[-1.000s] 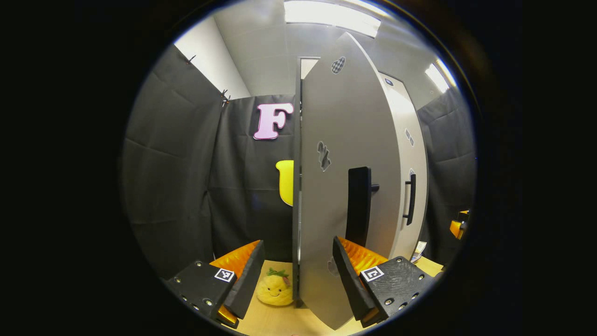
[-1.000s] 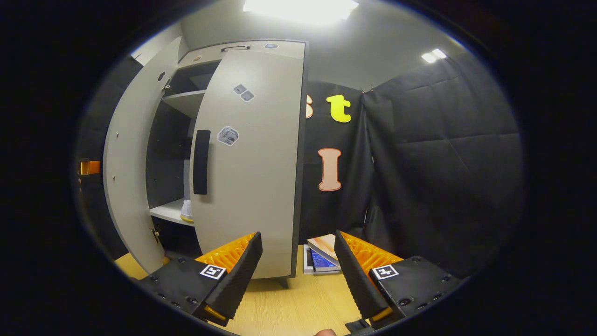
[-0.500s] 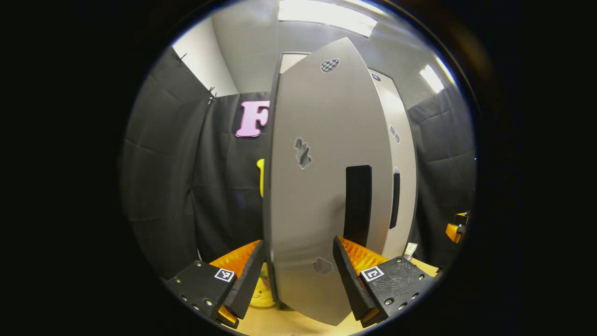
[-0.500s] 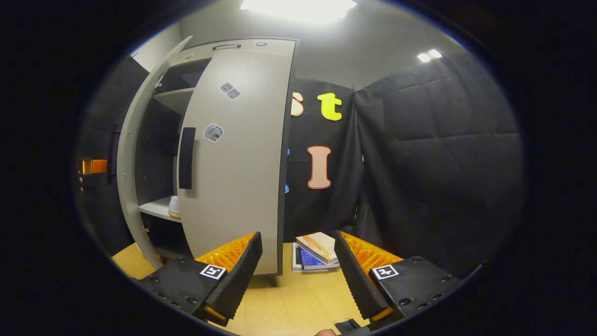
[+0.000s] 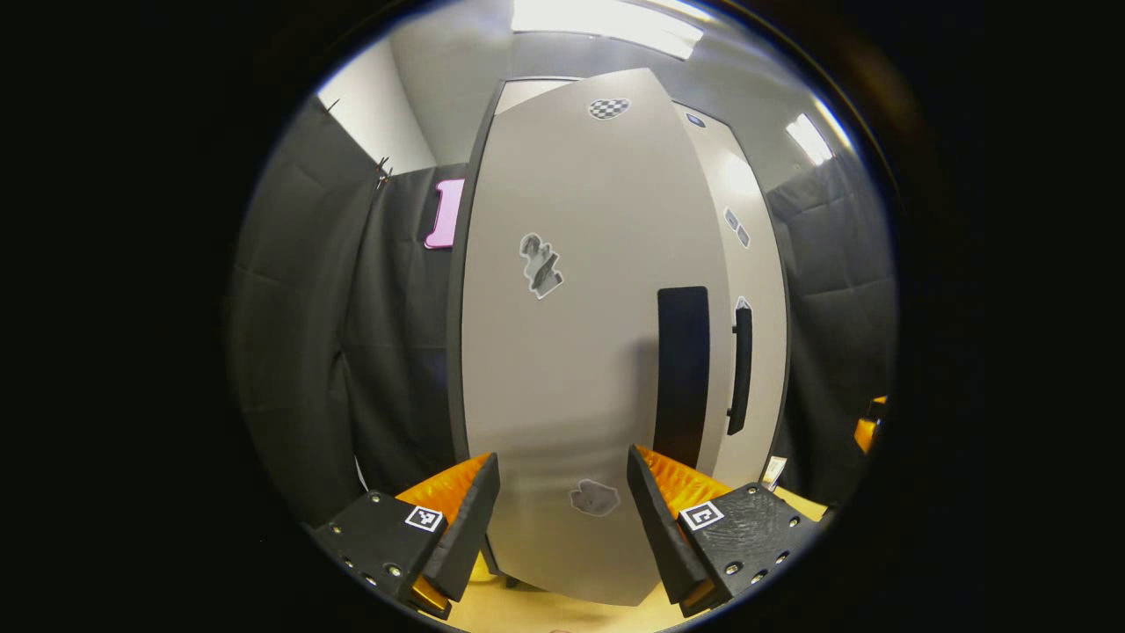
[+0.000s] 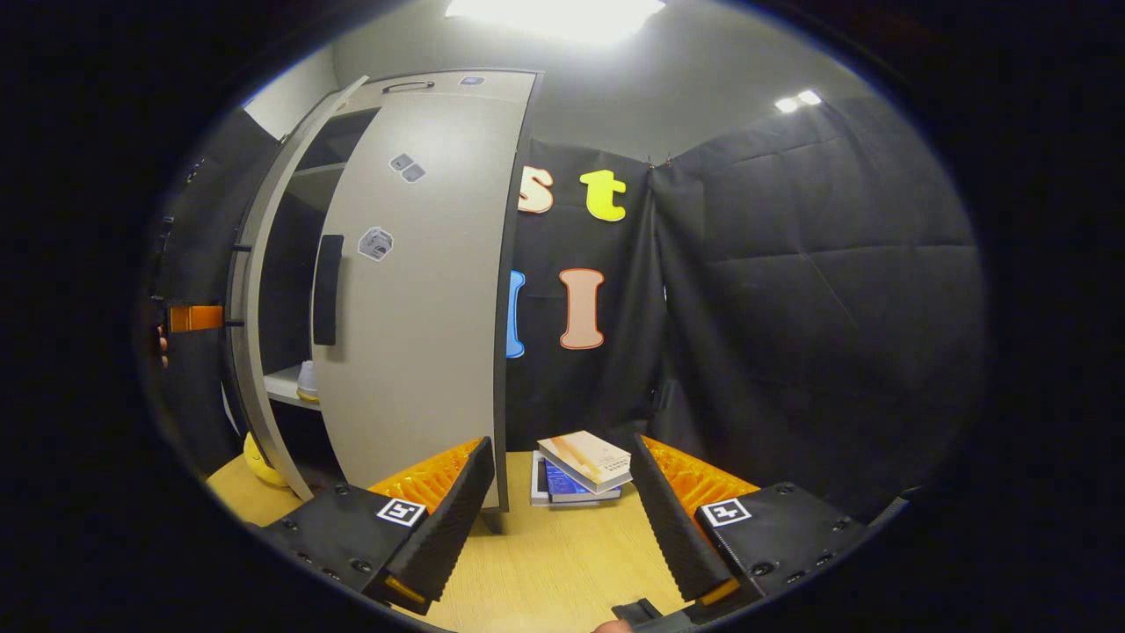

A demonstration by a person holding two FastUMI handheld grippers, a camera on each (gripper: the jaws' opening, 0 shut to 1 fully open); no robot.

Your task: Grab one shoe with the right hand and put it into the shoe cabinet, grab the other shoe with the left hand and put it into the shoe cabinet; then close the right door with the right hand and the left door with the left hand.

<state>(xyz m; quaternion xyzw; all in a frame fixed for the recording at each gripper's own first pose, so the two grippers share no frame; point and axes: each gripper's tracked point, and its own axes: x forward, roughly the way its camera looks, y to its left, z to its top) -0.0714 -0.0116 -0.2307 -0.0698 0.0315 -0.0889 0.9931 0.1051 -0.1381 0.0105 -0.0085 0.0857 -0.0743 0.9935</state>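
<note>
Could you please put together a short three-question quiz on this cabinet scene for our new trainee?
1. True or false: the left door of the shoe cabinet is fully shut.
2. What lies on the table right of the cabinet? A) books B) a mug C) a bag
3. Is the left gripper open or shut?

Key: 1 false, a gap remains, with a shoe visible on the shelf; 2 A, the books; 3 open.

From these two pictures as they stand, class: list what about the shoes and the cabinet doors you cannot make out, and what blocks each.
- Second shoe: right gripper view shows one shoe on a shelf; the right door hides the rest.
- Cabinet interior: left gripper view, covered by the left door.
- Whether the left gripper touches that door: unclear.
- Yellow thing on the floor: cut off by the left door's edge.
</note>
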